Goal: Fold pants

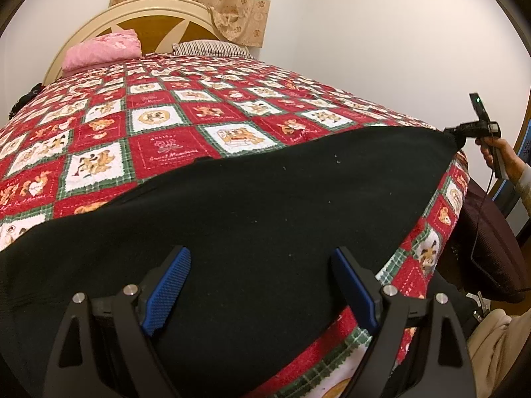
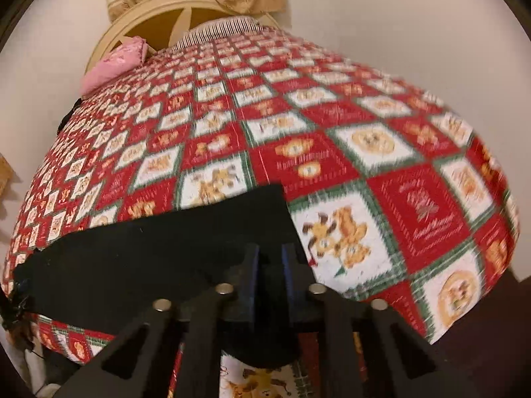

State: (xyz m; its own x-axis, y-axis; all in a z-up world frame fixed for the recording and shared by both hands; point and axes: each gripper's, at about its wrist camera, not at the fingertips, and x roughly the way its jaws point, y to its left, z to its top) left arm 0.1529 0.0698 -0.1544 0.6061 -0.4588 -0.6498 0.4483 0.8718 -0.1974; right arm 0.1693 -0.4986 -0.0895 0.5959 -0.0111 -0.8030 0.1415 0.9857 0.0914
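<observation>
one black pants [image 1: 232, 205] flat on the bed quilt [image 1: 159, 132]; two pillows [image 1: 103, 49] by the headboard. left gripper [image 1: 262, 285] spread apart above pants; right gripper [image 2: 269, 265] clamped on pants corner.

A bed [image 1: 186, 106] carried everything, covered by a red, white and green patchwork quilt [image 1: 166, 146] printed with teddy bears. Black pants [image 1: 232, 219] lay spread flat on the quilt across the lower half of the left wrist frame. At the upper left, by the cream headboard [image 1: 109, 23], rested a pink pillow [image 1: 99, 49] beside a striped pillow [image 1: 212, 48].
</observation>
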